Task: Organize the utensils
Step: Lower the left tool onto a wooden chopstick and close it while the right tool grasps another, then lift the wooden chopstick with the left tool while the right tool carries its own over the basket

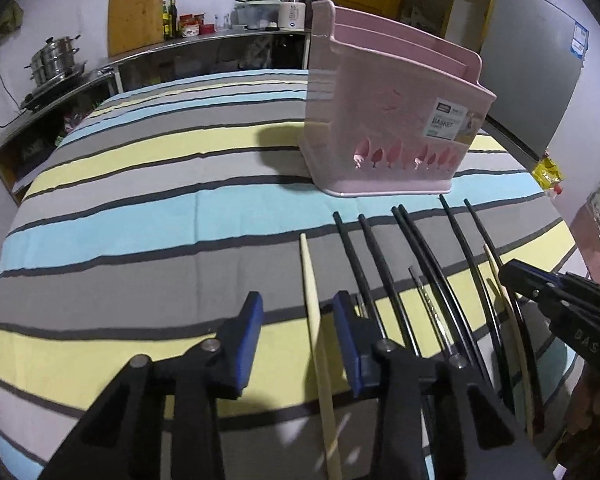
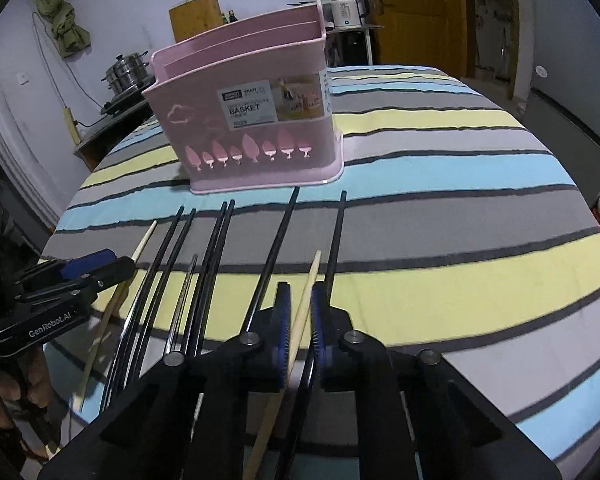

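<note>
Both grippers straddle 1 pale chopstick each, lengthwise toward the basket (image 2: 244,120): right gripper (image 2: 300,312) clamped on its chopstick (image 2: 306,296), left gripper (image 1: 298,320) apart around its chopstick (image 1: 310,280).

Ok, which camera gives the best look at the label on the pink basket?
The right wrist view: the pink basket faces it nearly square, so the label shows whole, with the word BASKET and a product photo. In the left wrist view the label sits near the basket's right corner, smaller, angled and blurrier.
</note>
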### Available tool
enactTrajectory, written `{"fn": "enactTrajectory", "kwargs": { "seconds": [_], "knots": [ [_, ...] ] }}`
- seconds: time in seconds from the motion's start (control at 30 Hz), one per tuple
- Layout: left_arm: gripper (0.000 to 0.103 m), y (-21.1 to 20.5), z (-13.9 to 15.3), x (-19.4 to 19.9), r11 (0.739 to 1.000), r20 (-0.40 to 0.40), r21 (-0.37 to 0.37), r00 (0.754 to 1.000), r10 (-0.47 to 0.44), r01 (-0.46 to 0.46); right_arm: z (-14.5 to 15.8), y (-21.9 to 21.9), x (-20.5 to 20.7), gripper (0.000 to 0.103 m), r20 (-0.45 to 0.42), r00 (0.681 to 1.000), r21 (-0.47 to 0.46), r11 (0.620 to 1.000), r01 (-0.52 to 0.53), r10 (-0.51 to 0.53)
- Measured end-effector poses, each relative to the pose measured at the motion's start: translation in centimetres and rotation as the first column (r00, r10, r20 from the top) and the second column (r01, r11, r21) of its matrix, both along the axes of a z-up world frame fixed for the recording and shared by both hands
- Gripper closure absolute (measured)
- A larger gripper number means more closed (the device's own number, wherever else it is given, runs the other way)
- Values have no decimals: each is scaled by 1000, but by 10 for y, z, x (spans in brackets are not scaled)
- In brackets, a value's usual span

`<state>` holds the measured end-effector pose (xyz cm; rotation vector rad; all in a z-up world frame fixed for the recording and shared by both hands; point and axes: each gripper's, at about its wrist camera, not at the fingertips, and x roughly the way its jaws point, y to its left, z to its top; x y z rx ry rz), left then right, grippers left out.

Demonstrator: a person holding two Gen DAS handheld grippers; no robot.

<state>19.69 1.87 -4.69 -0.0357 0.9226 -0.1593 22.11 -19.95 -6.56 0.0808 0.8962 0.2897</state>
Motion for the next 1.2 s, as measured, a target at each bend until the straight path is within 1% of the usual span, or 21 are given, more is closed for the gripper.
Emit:
{"fn": "enactTrajectory", "kwargs": {
  "seconds": [0.07,0.2,0.4,0.5,0.57,0.77,0.83,0.9,1.0,1.2],
  "knots": [
    [70,-2,-1,4,1000,-6,-2,1000,-7,7,-2,2,5,95,-13,1000,-4,1000,3,-3],
    [71,-3,-3,7,1000,-15,-4,1000,-17,17,-5,5,12,95,-42,999,-23,1000,10,-11],
    [72,-8,-4,14,999,-28,27,999,-31,32,-4,11,24,95,-73,997,-62,998,14,-19],
    [75,-9,-3,22,999,-47,36,998,-36,38,-3,13,29,95,-96,995,-66,998,17,-23],
    [81,-8,-3,28,999,-63,36,998,-31,34,-2,12,33,95,-112,993,-65,998,16,-24],
    [91,-12,-2,41,997,-97,60,995,-34,40,-2,11,37,97,-127,992,-65,998,11,-19],
    [96,-14,-1,43,997,-100,67,994,-38,45,-2,10,38,97,-129,991,-54,998,13,-20],
    [96,-15,-1,45,997,-106,62,994,-39,45,-1,8,38,97,-131,991,-39,999,15,-20],
    [97,-12,2,48,999,-115,32,993,-36,40,2,4,36,97,-128,992,-13,1000,16,-17],
    [97,-10,23,43,999,-83,11,996,-46,47,23,-1,30,98,-90,996,25,1000,15,-13]
  ]
}}
